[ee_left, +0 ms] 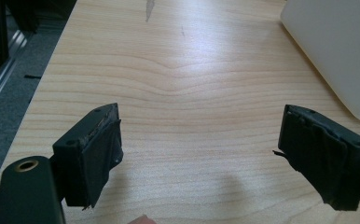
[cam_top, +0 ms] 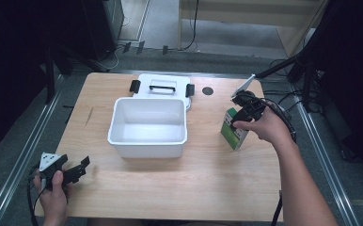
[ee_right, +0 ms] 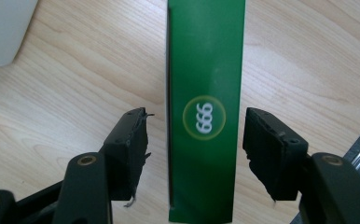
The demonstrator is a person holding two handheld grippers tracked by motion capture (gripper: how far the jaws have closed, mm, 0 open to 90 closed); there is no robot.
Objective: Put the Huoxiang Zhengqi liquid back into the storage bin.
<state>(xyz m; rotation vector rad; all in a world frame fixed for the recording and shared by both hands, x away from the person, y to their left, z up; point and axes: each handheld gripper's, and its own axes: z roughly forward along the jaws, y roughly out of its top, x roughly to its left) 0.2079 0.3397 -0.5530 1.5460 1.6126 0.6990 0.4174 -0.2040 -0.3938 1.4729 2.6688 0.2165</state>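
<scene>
Right gripper (ee_right: pixel 197 154): jaws spread, one on each side of the green carton (ee_right: pixel 205 112) with a gap on both sides; likely lined up to pinch it.
Green carton: stands upright on the table (cam_top: pixel 203 174) at 3 o'clock from the white bin (cam_top: pixel 147 127), well apart from it.
Left gripper (ee_left: pixel 197 154): jaws wide apart over bare wood at 7 o'clock from the bin, holding nothing; seemingly parked out of the way.
White bin: open, empty, mid-table; its lid (cam_top: pixel 162 87) lies touching it at 12 o'clock, probably leaving the opening free.
Count: two grippers, one carton, one bin, one lid.
</scene>
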